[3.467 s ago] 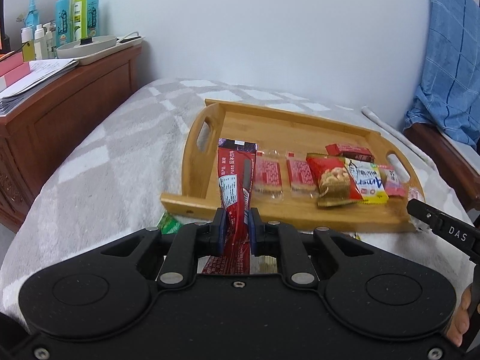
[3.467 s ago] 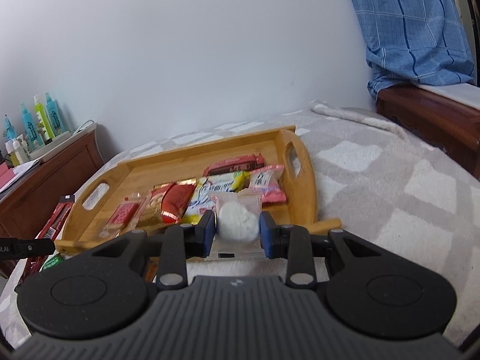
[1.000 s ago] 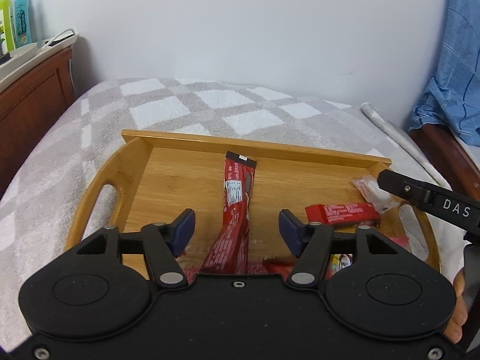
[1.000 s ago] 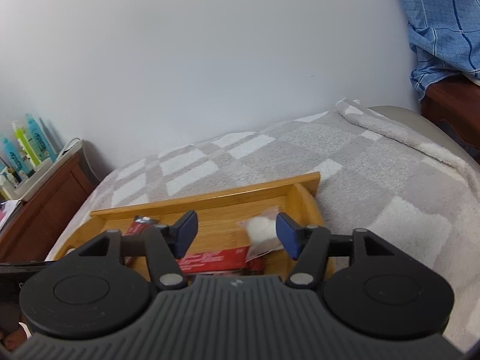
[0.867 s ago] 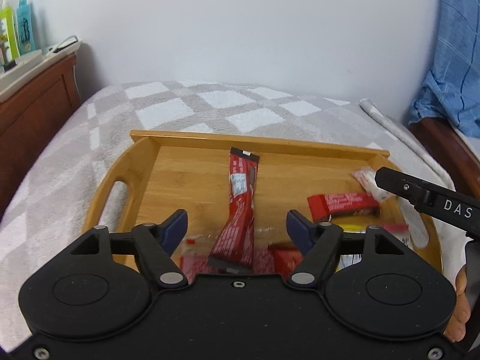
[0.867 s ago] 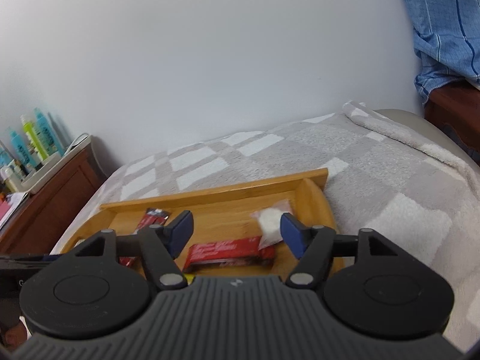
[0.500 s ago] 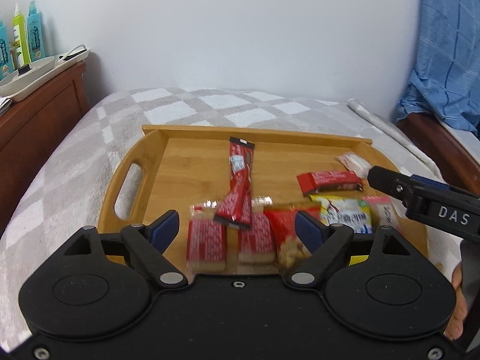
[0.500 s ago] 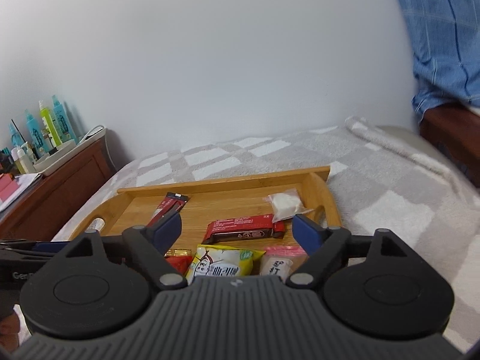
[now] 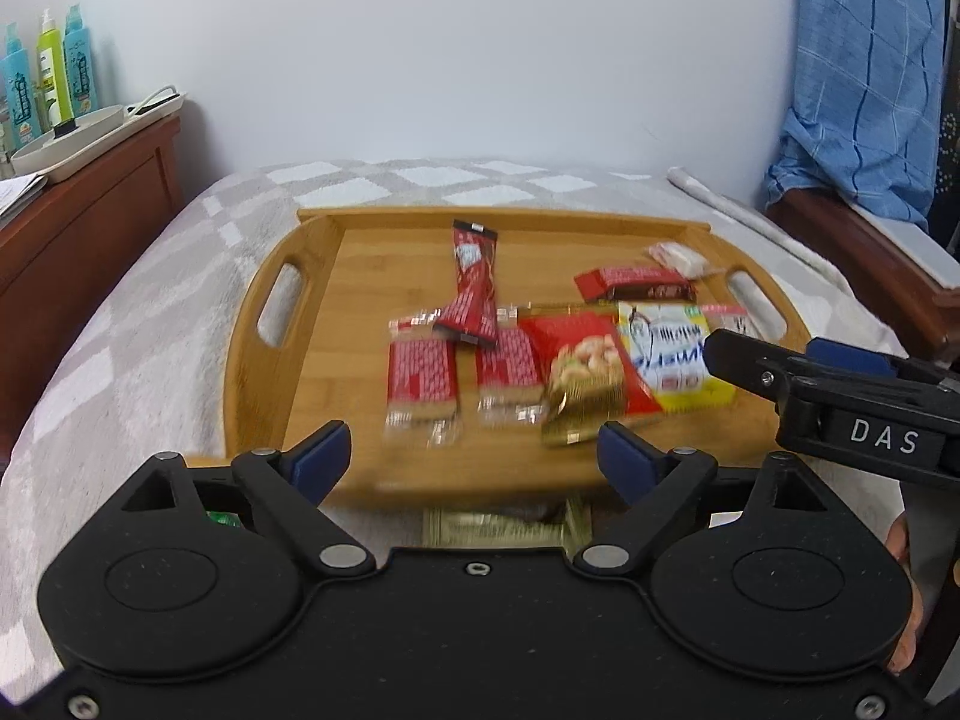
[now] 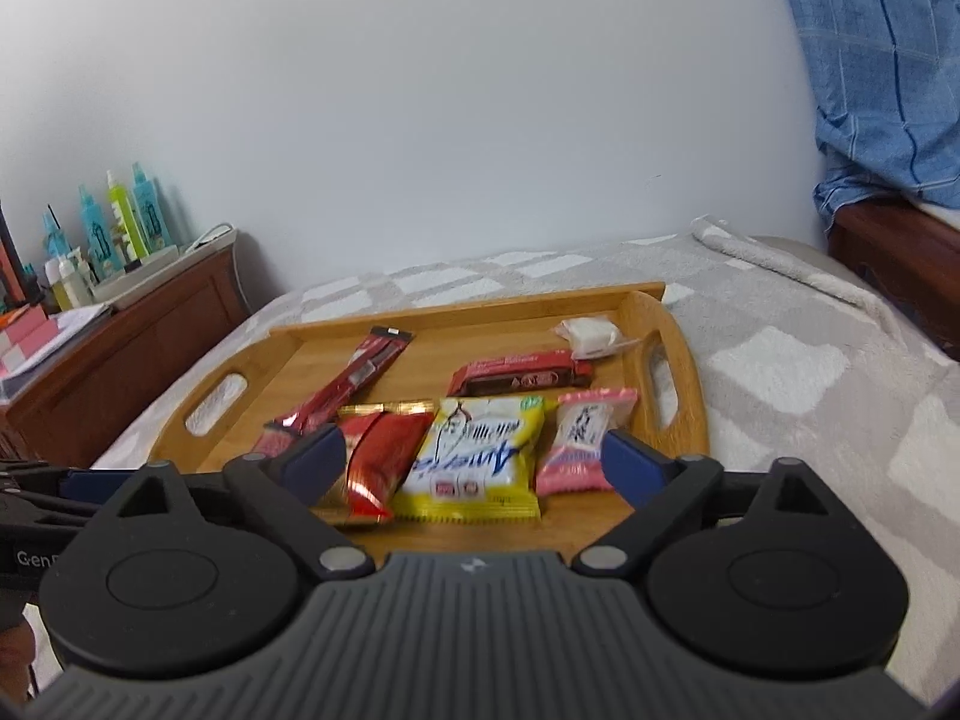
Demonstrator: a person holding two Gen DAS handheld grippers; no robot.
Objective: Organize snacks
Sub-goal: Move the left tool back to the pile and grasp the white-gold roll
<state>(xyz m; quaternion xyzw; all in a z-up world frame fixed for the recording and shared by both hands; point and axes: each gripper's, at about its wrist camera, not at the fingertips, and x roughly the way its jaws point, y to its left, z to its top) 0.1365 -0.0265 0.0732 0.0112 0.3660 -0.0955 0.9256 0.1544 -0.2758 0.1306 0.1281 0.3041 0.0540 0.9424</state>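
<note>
The wooden tray (image 9: 288,360) sits just ahead of both tools, full of snacks: a long red stick pack (image 9: 474,282), two red cracker packs (image 9: 420,372), a nut bag (image 9: 591,369), a yellow pack (image 10: 480,456). The left gripper (image 9: 468,459) and right gripper (image 10: 474,462) are both spread wide, holding nothing.

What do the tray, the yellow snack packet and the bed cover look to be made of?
Tray: apparently bamboo or light wood, with visible grain, a smooth finish and cut-out handles.
Yellow snack packet: probably glossy printed plastic film, with crimped ends and sheen.
Bed cover: seemingly soft woven or terry fabric, matte, fuzzy, grey-and-white checked.
</note>
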